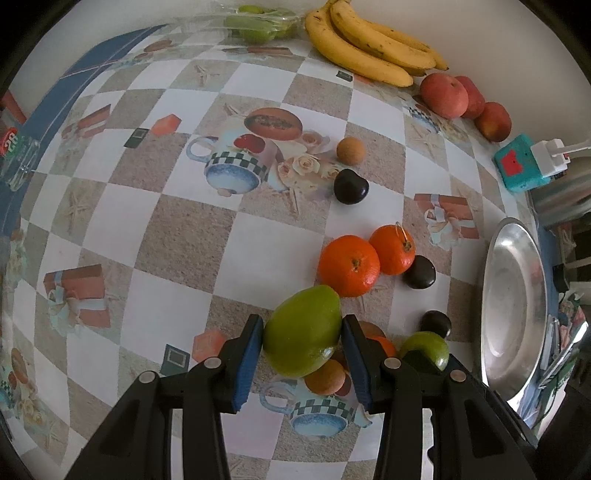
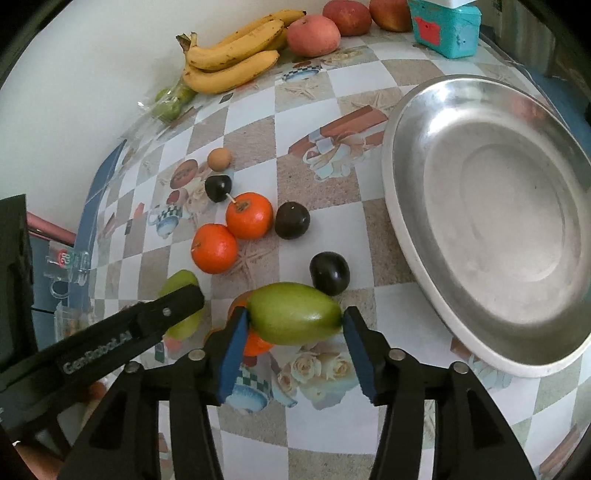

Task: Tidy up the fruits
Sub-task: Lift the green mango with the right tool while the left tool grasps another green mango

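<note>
My left gripper (image 1: 303, 341) is shut on a green mango (image 1: 303, 332), its blue pads pressed on both sides. My right gripper (image 2: 293, 317) is shut on a second green mango (image 2: 293, 314), held end to end between its pads. The right-held mango shows in the left wrist view (image 1: 428, 347); the left gripper's finger (image 2: 162, 314) and its mango (image 2: 181, 282) show in the right wrist view. Two oranges (image 1: 349, 266) (image 1: 393, 249), dark plums (image 1: 351, 186) (image 1: 419, 271) (image 1: 436, 323) and a small brown fruit (image 1: 351, 149) lie on the tablecloth.
A steel plate (image 2: 406, 236) lies at the right. Bananas (image 1: 365, 44), red apples (image 1: 443, 94) and bagged green fruit (image 1: 255, 26) sit along the back wall. A teal box (image 1: 517, 164) stands by the apples. Another orange (image 2: 255, 343) lies under the right gripper.
</note>
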